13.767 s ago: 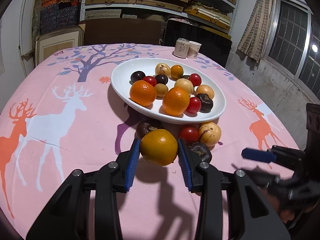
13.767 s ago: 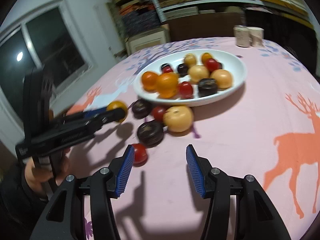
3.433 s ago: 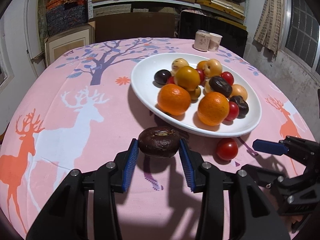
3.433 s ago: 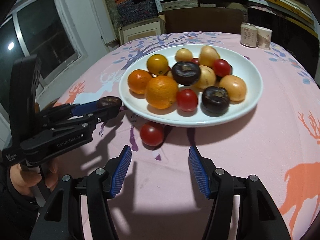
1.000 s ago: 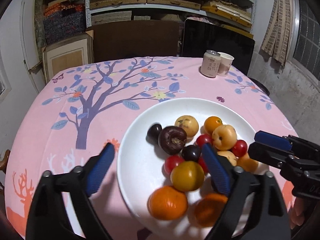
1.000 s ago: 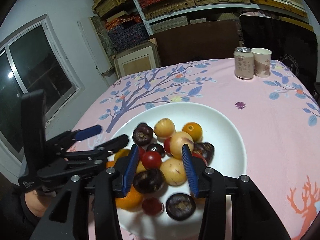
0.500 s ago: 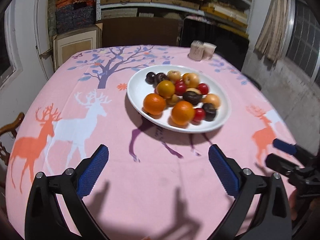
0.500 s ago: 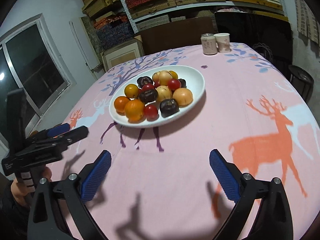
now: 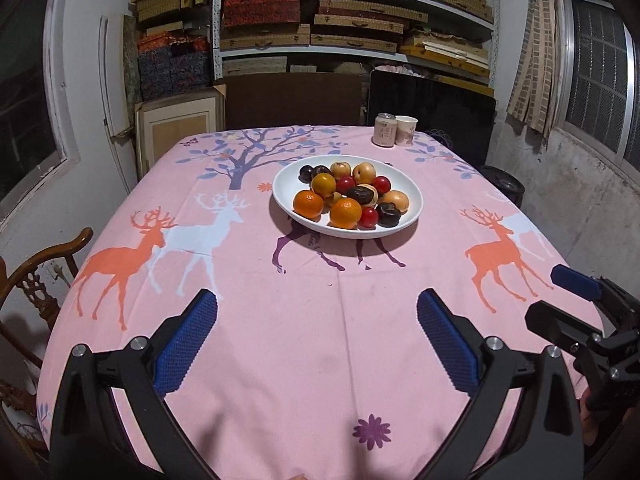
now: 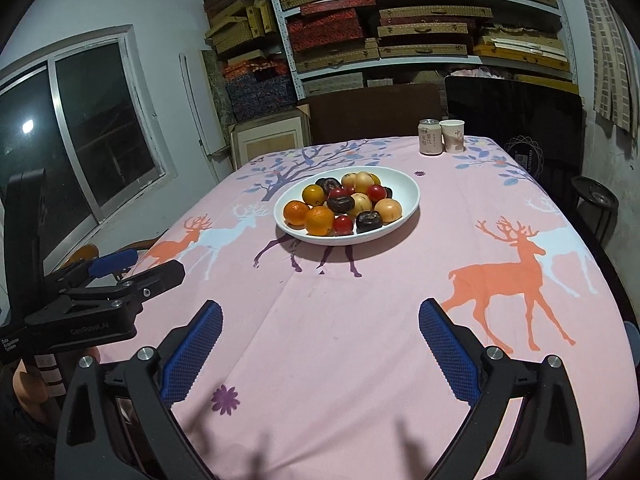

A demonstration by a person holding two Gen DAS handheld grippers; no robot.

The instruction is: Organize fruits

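The left gripper point(image 9: 318, 334) and right gripper point(image 10: 320, 342) angle downward over the cloth point(image 9: 328, 344), jaws wide, empty. Round glossy fruits point(image 9: 346, 196) fill the smooth white oval bowl point(image 9: 414, 216).

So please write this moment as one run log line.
fruits: all in white bowl | left hand-held gripper: open, empty | right hand-held gripper: open, empty

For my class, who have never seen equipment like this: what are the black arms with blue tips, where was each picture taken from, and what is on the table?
These are two hand-held tools, not a robot. A person holds one claw in each hand, with a wide-angle camera on each looking along its blue pads. One picture looks past the left claw, the other past the right claw; each tool also shows at the edge of the other's view. Both stand open and hold nothing. On the pink deer tablecloth sits a white plate piled with fruit. Behind it stand a can and a paper cup.
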